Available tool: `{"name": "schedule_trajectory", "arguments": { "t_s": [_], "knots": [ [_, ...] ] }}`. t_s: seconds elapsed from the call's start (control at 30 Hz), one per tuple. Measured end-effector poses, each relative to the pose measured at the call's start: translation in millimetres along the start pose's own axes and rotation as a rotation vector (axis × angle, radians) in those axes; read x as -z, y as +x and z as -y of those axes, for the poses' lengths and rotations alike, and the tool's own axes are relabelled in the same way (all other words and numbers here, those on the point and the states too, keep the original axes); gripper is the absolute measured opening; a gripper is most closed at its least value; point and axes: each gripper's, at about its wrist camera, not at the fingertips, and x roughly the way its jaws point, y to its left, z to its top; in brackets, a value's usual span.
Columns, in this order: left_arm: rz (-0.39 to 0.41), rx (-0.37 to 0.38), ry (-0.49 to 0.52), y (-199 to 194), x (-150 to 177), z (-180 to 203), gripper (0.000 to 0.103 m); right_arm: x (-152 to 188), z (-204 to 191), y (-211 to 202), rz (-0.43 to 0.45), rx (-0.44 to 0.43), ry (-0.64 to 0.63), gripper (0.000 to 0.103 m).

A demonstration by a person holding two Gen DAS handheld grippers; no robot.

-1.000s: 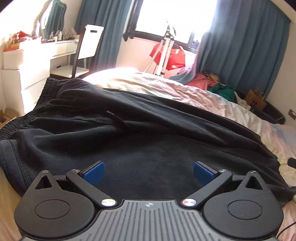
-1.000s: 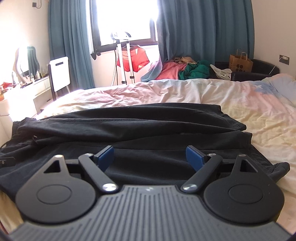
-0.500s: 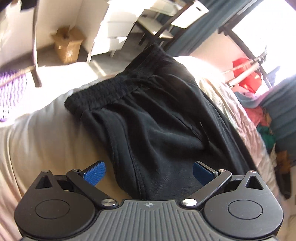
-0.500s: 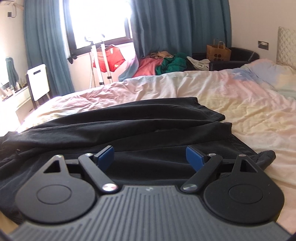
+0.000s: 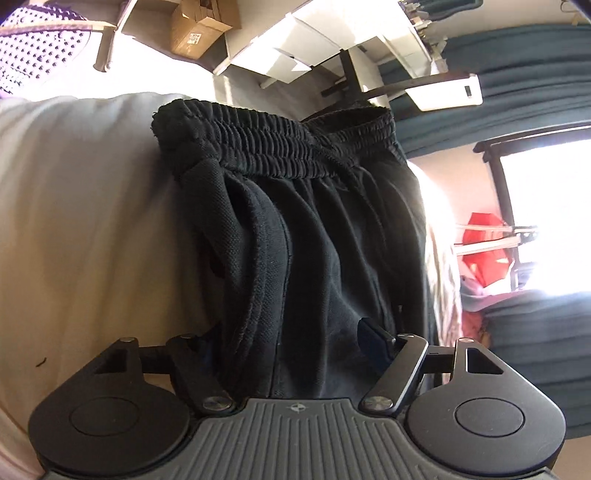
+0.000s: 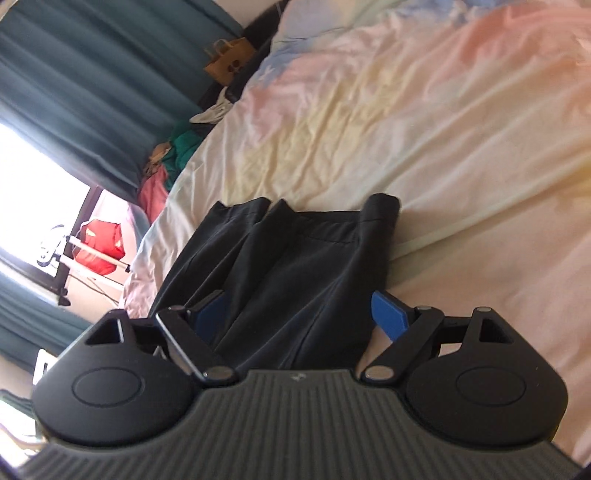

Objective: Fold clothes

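— What did your left side see?

— My left hand-held gripper point(image 5: 291, 332) sat low at the waist end of the black trousers point(image 5: 314, 236). Its fingers were spread apart, straddling a bunched fold of the cloth; the left blue pad was buried behind that fold, the right pad point(image 5: 371, 338) showed just beside the fabric. Whether the cloth was actually pinched, I couldn't tell. The elastic waistband point(image 5: 273, 147) lay at the far edge of the bed point(image 5: 81, 221), with a cardboard box point(image 5: 201, 31) and white drawers point(image 5: 295, 51) on the floor beyond.

— And the trousers themselves?

— Spread along the bed on the pale sheet, folded lengthwise into a narrow strip.

— The right side?

— My right hand-held gripper point(image 6: 299, 314) was at the leg end. Its blue pads point(image 6: 388, 314) stood wide apart, released, with the trouser legs point(image 6: 295, 266) running between them. The hems point(image 6: 306, 208) lay flat on the pastel duvet point(image 6: 424, 129). Beyond the bed were teal curtains point(image 6: 74, 74), a pile of clothes point(image 6: 173, 155) and a paper bag point(image 6: 231, 59).
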Motion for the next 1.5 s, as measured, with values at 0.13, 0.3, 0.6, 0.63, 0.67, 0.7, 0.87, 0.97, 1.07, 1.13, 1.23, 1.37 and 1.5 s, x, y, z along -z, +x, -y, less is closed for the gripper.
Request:
{"name": "schedule_trajectory", "arguments": {
  "t_s": [0.13,0.3,0.6,0.63,0.67,0.7,0.87,0.97,1.07,1.13,1.23,1.37,1.5],
  "knots": [
    [0.005,0.041,0.008,-7,5,-2,0.068,-14,26,25,-0.043,0.041,0.066,0.086],
    [-0.007,0.035,0.061,-4,17,7,0.067,-17,57,59,-0.083,0.015,0.235,0.079],
    [-0.071,0.08,-0.131,3,13,-23,0.016,-6,16,70,-0.001,0.069,0.117,0.01],
    [-0.067,0.094,-0.124,3,12,-21,0.013,-6,18,64,0.024,0.033,0.159,0.009],
    [-0.062,0.107,-0.115,4,11,-19,0.012,-5,20,59,0.048,0.0,0.197,0.009],
    [-0.046,0.126,-0.094,-1,12,-16,0.01,-5,18,54,0.066,-0.011,0.198,0.009],
    [0.051,0.229,0.013,-34,14,-2,0.009,-2,10,28,0.132,-0.064,0.194,0.008],
    [0.126,0.258,0.112,-65,17,7,0.007,-1,9,11,0.143,-0.073,0.18,0.008],
    [0.151,0.269,0.218,-86,21,27,0.007,-8,4,0,0.144,-0.073,0.148,0.008],
    [0.159,0.269,0.264,-93,21,40,0.007,-15,-8,0,0.144,-0.076,0.129,0.008],
    [0.147,0.272,0.249,-79,8,78,0.007,-28,-37,7,0.143,-0.082,0.102,0.008],
    [0.162,0.252,0.281,-23,-24,166,0.007,-54,-107,45,0.162,-0.081,0.058,0.008],
    [0.202,0.189,0.33,59,-53,245,0.007,-77,-184,107,0.204,-0.046,-0.01,0.008]
  ]
}}
